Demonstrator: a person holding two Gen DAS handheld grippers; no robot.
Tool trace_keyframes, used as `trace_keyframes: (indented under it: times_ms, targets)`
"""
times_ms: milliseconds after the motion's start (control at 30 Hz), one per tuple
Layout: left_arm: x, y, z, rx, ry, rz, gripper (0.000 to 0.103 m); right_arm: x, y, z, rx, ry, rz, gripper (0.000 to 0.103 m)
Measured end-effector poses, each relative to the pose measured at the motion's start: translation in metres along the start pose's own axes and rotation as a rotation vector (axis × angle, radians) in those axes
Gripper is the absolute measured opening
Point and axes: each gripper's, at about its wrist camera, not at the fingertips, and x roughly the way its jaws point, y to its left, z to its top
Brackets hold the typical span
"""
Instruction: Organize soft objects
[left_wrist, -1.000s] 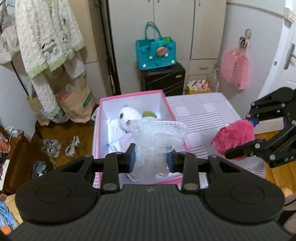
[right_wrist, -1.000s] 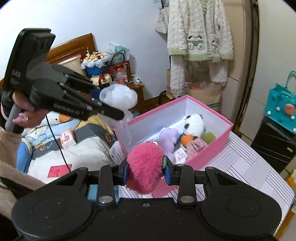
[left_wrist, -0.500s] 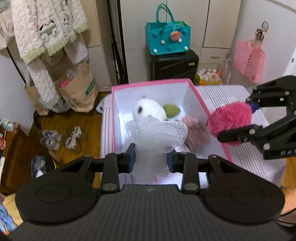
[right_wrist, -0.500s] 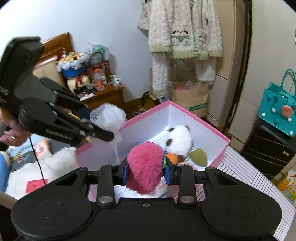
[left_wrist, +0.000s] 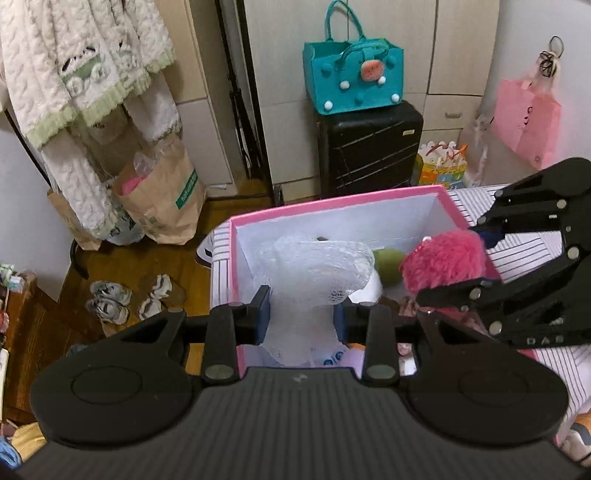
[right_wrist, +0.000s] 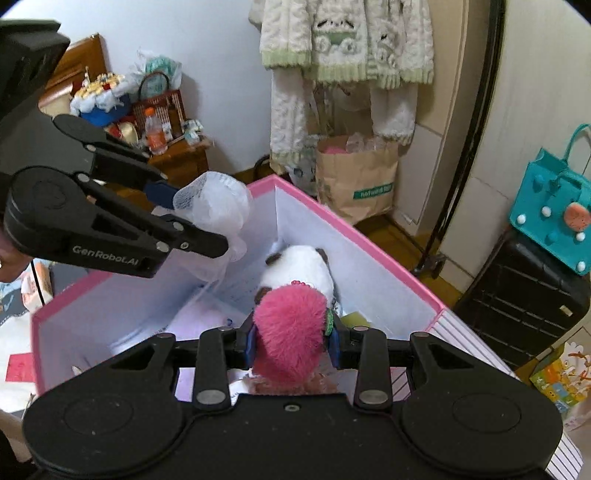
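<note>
Above the pink box (left_wrist: 334, 206), two soft things are held for dropping. Over the box's left part, a white mesh puff (left_wrist: 317, 273) is pinched in the closed left gripper (left_wrist: 301, 317), its gathered neck between the pads and its wider head pointing away toward the box's far wall. Over the right part, a pink pompom (right_wrist: 291, 332) is clamped by the right gripper (right_wrist: 291, 341); being roundish, no long axis can be told. Inside the box a white plush (right_wrist: 299, 266) and a green item (left_wrist: 388, 264) already lie. Judged so, the sorting is partly done; both releases remain.
</note>
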Motion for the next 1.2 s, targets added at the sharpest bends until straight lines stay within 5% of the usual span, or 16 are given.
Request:
trace_keyframes:
  times_ms: [267,333,500,967,1200]
  targets:
    - [0.033,0.003,0.0,0.001,0.053,-0.003,0.042,0.019,0.003,-0.002,-0.072,0.03,-0.04,0.044]
    - [0.037,0.003,0.001,0.003,0.053,-0.001,0.05,0.021,0.001,-0.002,-0.061,0.029,-0.054,0.055]
    - [0.032,0.006,-0.001,-0.037,0.061,-0.021,0.061,0.011,-0.003,-0.006,-0.021,-0.008,-0.068,0.057]
    - [-0.032,0.004,-0.024,-0.077,-0.006,-0.027,0.074,-0.072,0.038,-0.035,0.049,-0.112,-0.072,0.066]
    - [-0.076,-0.013,-0.038,-0.035,-0.035,-0.004,0.099,-0.117,0.054,-0.051,0.11,-0.158,-0.075,0.078]
